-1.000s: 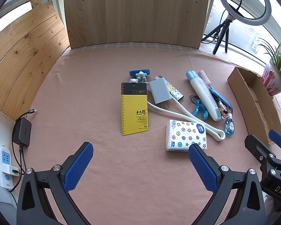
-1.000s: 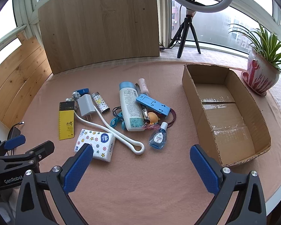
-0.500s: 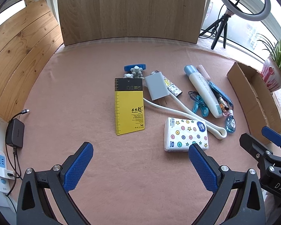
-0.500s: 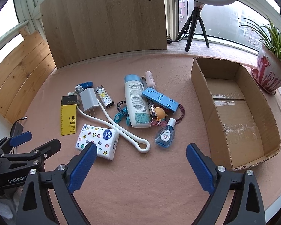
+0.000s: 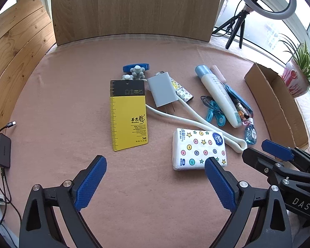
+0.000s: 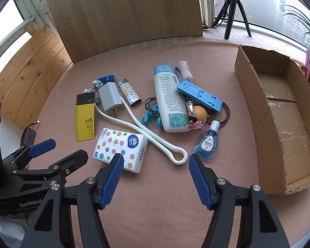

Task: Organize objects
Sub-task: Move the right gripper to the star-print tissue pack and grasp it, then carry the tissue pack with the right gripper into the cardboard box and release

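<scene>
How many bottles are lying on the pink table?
2 that I can tell. The big white lotion bottle with a light blue cap lies in the middle of the pile. The small clear blue dropper bottle lies nearer, toward the cardboard box. Others may be hidden underneath.

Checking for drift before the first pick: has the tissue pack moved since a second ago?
No. The tissue pack lies just as before against the white loop strap and yellow card. It only looks nearer because the camera came closer.

black gripper frames, ribbed blue pads, silver screws (white "genrobot" and "das" lettering).
</scene>
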A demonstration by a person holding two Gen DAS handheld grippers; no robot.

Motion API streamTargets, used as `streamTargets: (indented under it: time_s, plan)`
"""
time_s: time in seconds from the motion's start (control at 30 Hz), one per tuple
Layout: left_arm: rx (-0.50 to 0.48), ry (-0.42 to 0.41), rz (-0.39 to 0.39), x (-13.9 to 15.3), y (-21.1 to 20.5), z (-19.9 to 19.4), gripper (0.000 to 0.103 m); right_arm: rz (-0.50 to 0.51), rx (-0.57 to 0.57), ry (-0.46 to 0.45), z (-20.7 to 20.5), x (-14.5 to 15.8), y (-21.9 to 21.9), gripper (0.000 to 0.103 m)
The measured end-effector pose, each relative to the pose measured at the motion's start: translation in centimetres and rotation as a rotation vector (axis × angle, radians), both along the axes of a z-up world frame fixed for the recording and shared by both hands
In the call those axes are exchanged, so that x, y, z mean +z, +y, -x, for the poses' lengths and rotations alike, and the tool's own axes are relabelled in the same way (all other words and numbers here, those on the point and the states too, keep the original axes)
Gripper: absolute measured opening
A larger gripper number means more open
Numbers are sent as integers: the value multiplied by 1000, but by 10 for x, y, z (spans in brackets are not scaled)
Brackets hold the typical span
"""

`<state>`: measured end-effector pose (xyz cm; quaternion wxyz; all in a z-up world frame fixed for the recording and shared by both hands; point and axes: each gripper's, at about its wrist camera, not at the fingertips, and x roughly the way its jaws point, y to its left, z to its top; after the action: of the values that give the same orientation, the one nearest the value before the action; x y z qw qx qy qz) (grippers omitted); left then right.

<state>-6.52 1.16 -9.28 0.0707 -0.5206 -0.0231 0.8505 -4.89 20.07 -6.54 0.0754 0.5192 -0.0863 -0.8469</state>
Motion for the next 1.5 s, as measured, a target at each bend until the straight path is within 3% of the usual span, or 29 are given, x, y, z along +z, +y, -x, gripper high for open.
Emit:
streamTargets:
  time_s: [0.2, 0.43, 0.87, 1.13, 1.5]
  plan:
    - [-23, -26, -13, -9, 5, 5, 85, 43, 10, -48, 11, -10, -1, 50]
    - [-57, -70, -87, -19, 11, 14, 64, 99, 36, -103, 24, -21, -6, 33]
    - [-83, -132, -231, -33, 11, 24, 37, 259, 57, -219, 41, -44, -8, 25]
    - [-84, -150, -284, -39, 8, 29, 37, 348, 44, -253, 47, -55, -5, 23]
    - [-75, -129, -304, -25, 18, 14, 37, 325, 40, -219, 38, -40, -1, 24]
